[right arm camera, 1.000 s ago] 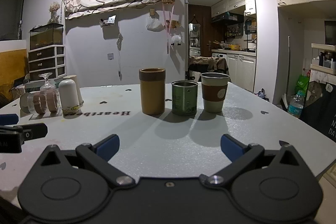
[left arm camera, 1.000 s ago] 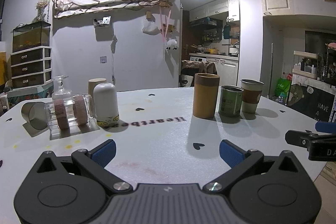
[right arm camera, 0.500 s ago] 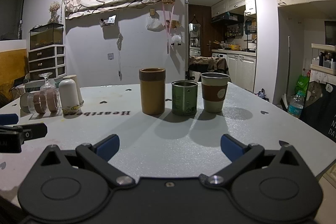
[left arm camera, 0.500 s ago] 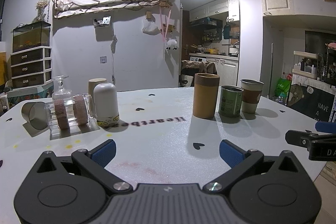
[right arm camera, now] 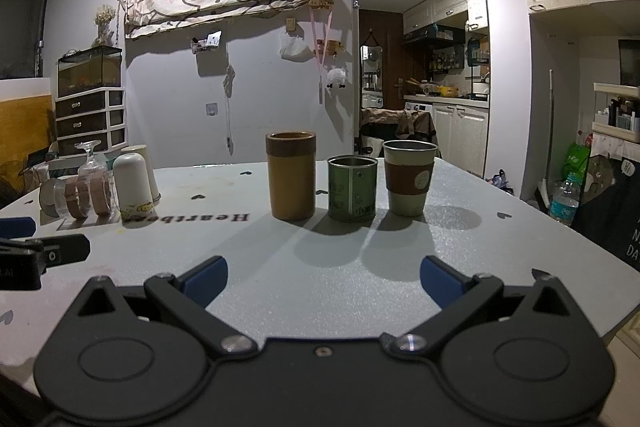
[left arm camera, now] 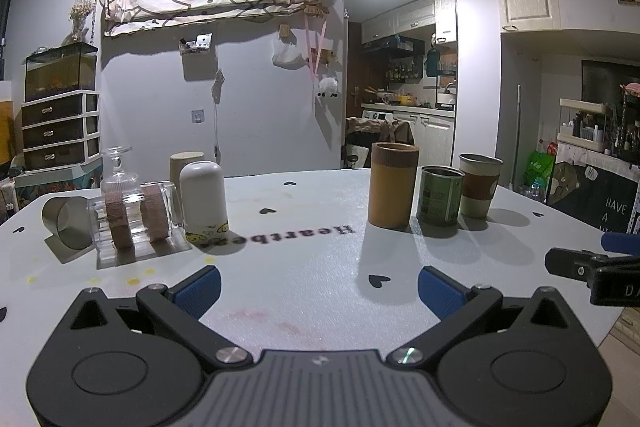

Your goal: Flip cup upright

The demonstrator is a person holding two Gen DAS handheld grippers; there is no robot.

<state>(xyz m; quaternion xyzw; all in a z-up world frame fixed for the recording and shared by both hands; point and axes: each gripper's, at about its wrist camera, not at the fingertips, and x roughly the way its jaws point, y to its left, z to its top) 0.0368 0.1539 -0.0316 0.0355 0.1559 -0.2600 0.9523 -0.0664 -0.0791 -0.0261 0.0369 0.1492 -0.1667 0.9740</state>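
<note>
At the table's left, a white cup (left arm camera: 202,199) stands upside down, a clear glass with two brown bands (left arm camera: 134,217) lies on its side, and a metal cup (left arm camera: 64,221) lies on its side beside it. The white cup (right arm camera: 130,187) and banded glass (right arm camera: 86,197) also show in the right wrist view. My left gripper (left arm camera: 318,287) is open and empty, low over the table's near part. My right gripper (right arm camera: 322,277) is open and empty, facing three upright cups.
A tall brown cup (right arm camera: 291,181), a green tin (right arm camera: 352,189) and a sleeved paper cup (right arm camera: 408,177) stand upright in a row mid-table. An upturned stemmed glass (left arm camera: 117,167) and a beige cup (left arm camera: 184,163) stand behind the white cup. The table (left arm camera: 304,227) edge falls off at right.
</note>
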